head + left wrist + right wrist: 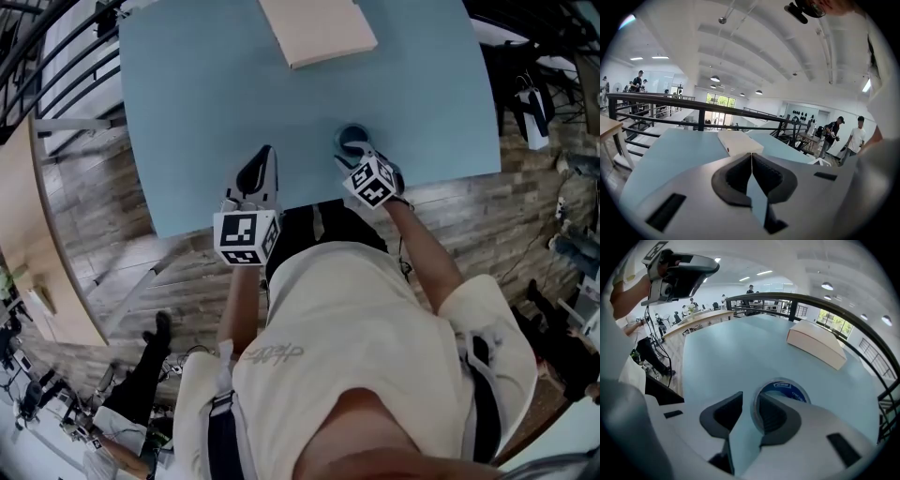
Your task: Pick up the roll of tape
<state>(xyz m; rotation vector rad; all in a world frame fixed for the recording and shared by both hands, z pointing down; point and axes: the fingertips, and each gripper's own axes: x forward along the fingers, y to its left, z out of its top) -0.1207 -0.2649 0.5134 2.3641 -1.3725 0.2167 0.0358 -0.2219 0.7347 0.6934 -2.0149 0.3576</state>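
I'm at the grasp itself, with the closing not yet made. My right gripper [750, 397] is down at the roll of tape [787, 389], which lies flat on the pale blue tabletop [731, 352] near its front edge. The jaws are released and stand apart. They appear to straddle the near wall of the roll: the right-hand jaw sits over the blue-labelled middle of the ring, and the left-hand jaw is outside it. A strip of bare tabletop shows between that outer jaw and the rim. As far as I can judge, the rim lies close against the inner jaw and apart from the outer one, so nothing is pinched yet.

My left gripper [751, 157] hangs beside the right one, off to its left over the same edge of the tabletop. Its jaws are clenched tip to tip on nothing and point out across the surface. A flat beige box [815, 345] lies well beyond both grippers and plays no part in this.

The next move, I think, is to press the right jaws together on the wall of the roll and then lift straight up. That needs both pads low enough to bite the full height of the wall, not just its top edge. The pinch should be square, or the ring could pivot or slide away across the smooth tabletop as the outer jaw comes in. The left gripper has no job here unless the roll skids.
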